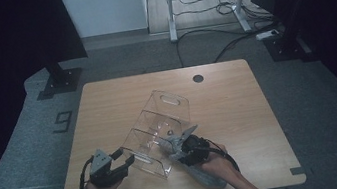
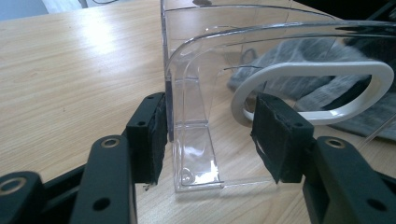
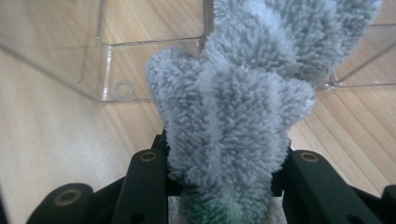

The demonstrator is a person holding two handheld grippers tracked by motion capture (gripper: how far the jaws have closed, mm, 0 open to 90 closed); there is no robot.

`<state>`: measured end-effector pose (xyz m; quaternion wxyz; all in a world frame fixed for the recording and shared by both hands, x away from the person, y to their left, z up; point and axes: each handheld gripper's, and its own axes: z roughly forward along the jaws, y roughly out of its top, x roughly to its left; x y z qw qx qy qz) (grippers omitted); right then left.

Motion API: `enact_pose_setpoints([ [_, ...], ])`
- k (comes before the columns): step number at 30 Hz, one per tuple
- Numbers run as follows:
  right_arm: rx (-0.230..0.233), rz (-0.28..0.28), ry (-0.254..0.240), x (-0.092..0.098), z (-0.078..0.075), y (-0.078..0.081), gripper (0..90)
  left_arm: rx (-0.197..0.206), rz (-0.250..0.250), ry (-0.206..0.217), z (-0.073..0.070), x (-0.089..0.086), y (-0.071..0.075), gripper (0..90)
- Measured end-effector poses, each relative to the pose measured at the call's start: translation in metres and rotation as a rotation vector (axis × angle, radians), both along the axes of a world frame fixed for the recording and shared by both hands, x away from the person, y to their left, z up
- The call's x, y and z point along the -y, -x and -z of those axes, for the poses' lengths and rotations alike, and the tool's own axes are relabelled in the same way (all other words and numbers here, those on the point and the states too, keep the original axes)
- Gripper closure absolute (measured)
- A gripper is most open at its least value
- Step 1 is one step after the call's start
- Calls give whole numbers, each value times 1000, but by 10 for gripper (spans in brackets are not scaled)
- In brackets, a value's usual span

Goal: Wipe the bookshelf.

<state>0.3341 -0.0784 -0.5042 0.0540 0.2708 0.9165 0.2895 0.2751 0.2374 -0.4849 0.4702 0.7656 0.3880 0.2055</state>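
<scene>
writing is nowhere legible. left tongs (image 2: 210, 135) straddle the clear organizer (image 1: 159, 131) wall on the tabletop (image 1: 238, 104), apparently unclamped; right tongs (image 3: 224, 172) clamp the grey fluffy sock (image 3: 233, 116), its lower end hidden.

1. Organizer bin (image 1: 161, 126): clear, colourless plastic; its handle cut-out edge reads white.
2. Fuzzy cloth (image 3: 233, 107) in my right gripper (image 3: 224, 182): pale grey-blue, plain, no pattern.
3. My jaws: black.
4. Table (image 1: 229, 105): light wood grain.
</scene>
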Motion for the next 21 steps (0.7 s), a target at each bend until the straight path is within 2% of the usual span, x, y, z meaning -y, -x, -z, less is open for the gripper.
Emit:
enact_pose_setpoints([
  [6, 9, -6, -29, 14, -19, 10, 625, 0, -1, 8, 0, 0, 0, 451],
  [13, 27, -23, -44, 19, -40, 16, 624, 0, 0, 2, 1, -1, 0, 446],
  [18, 38, -31, -68, 21, -59, 21, 623, -16, -3, -6, 4, -3, -2, 379],
  [21, 48, -41, -73, 21, -69, 22, 622, -41, -2, -27, 6, -4, -4, 309],
])
